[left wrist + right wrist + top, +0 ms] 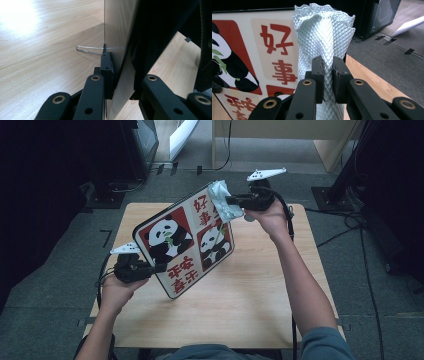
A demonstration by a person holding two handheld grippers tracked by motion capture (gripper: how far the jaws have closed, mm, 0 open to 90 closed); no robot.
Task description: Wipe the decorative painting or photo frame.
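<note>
The left gripper (150, 268), its forearm reaching up from the near left, clamps the lower edge of a flat square board printed with pandas on red panels (172, 242) and holds it tilted above the light wooden table (250, 300). The right gripper (235, 202), at the end of an outstretched arm, pinches a pale woven mesh cloth (324, 37) against the board's far corner. Red characters read 好事; bare tabletop lies right of the board.

The light wooden table (250, 305) stood on grey carpet (45, 290); a thin wire clip (88, 49) lay on its top near nine o'clock.
</note>
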